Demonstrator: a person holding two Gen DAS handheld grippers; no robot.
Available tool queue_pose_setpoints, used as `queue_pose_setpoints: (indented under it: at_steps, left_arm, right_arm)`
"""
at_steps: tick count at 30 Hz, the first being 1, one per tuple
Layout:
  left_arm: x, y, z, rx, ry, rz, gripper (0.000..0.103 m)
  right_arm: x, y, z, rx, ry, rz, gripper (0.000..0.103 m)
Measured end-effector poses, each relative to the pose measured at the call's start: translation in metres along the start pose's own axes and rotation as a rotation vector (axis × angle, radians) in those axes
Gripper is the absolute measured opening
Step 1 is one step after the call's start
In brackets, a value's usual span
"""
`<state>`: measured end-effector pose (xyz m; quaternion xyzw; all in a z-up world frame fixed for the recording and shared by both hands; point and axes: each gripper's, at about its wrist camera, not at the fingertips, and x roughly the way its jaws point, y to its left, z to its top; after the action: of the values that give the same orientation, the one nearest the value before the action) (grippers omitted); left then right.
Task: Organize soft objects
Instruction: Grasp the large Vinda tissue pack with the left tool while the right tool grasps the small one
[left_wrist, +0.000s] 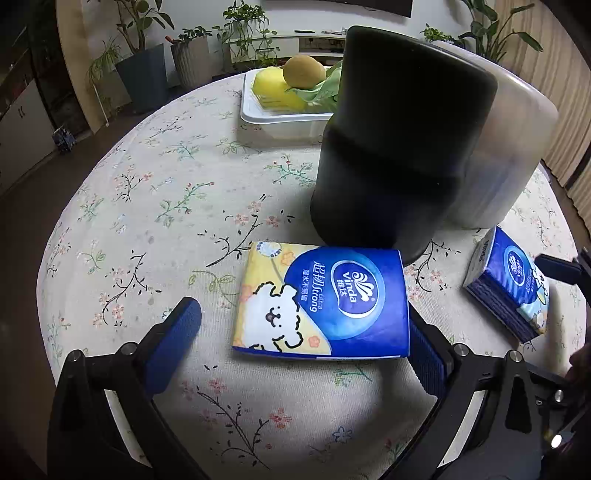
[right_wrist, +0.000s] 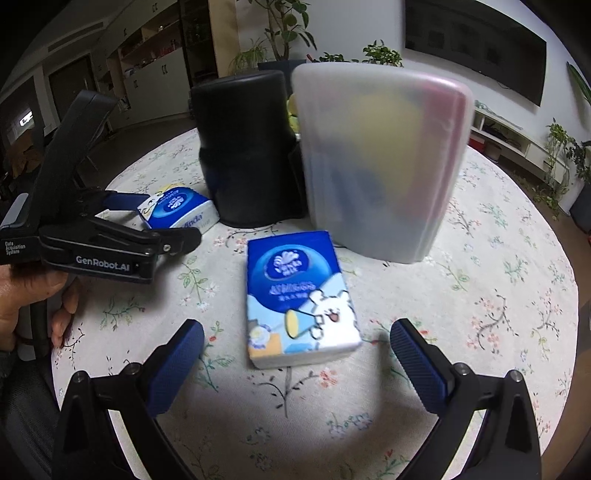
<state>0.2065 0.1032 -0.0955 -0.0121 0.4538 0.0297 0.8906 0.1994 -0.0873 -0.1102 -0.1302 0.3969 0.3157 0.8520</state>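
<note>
Tissue packs lie flat between each spread claw's pads, the yellow tissue pack (left_wrist: 321, 304) inside the left gripper (left_wrist: 306, 343), the blue tissue pack (right_wrist: 301, 301) ahead of the right gripper (right_wrist: 297, 360), so closing gently on the long sides should avoid crushing.

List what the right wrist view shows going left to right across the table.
Left gripper → tissue pack between its fingers → black cylinder → second tissue pack → frosted plastic container.

Tissue pack (left_wrist: 321, 306) between open tongs (left_wrist: 306, 350)
</note>
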Motion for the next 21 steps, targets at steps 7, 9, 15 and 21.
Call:
queue_pose_setpoints:
  at_steps: [7, 9, 15, 21]
  left_arm:
    - [-0.006, -0.001, -0.006, 0.002, -0.005, 0.007, 0.103]
    - [-0.007, -0.001, -0.007, 0.0, -0.005, 0.008, 0.102]
    - [-0.013, -0.003, -0.009, -0.01, -0.022, 0.015, 0.089]
    - [-0.015, -0.004, -0.011, -0.012, -0.019, 0.02, 0.089]
  right_arm:
    - [0.015, -0.004, 0.011, -0.003, 0.014, -0.025, 0.103]
    - [0.022, -0.007, 0.012, 0.013, 0.043, -0.027, 0.103]
    - [0.027, 0.004, 0.016, -0.013, 0.052, -0.045, 0.103]
    - [0.038, 0.011, 0.023, 0.008, 0.062, -0.067, 0.103]
